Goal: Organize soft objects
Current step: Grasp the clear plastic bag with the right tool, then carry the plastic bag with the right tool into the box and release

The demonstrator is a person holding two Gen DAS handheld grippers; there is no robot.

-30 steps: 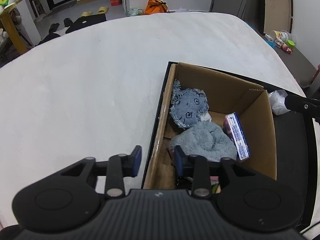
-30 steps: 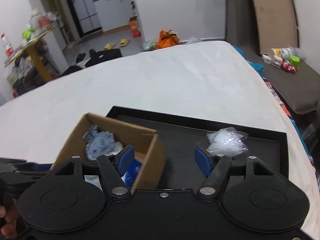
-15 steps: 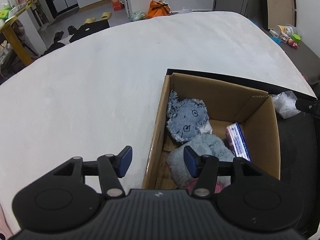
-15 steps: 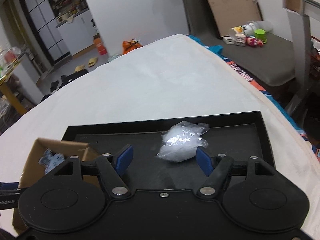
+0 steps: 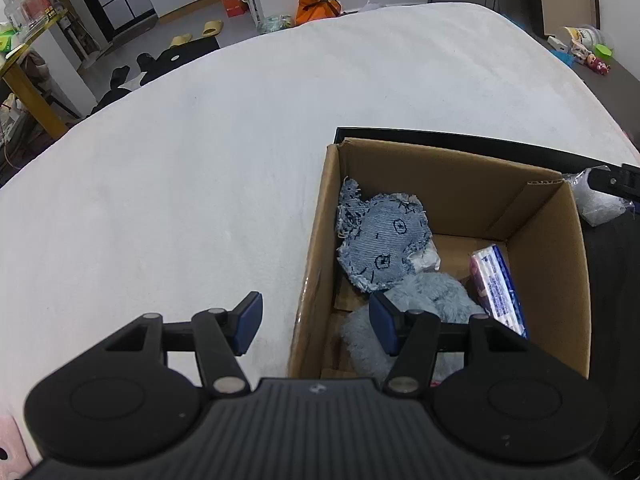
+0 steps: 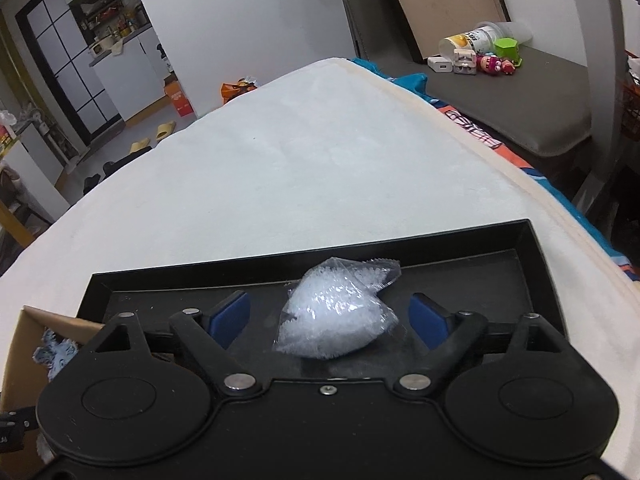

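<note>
Clear plastic bag [image 6: 334, 312] of white filling lies on the black tray [image 6: 532, 276] near its far edge, right beside the cardboard box [image 5: 552, 280]. Right gripper [image 6: 330, 320] fingers spread wide, one on each side of the bag, nothing grasped yet, lined up for a pinch, likely to move it into the box. Left gripper [image 5: 316, 320] also released and empty, straddling the box's left wall, probably to steady it. Box already holds a denim toy [image 5: 382, 240], grey plush [image 5: 424, 312] and tissue pack [image 5: 498, 288].
</note>
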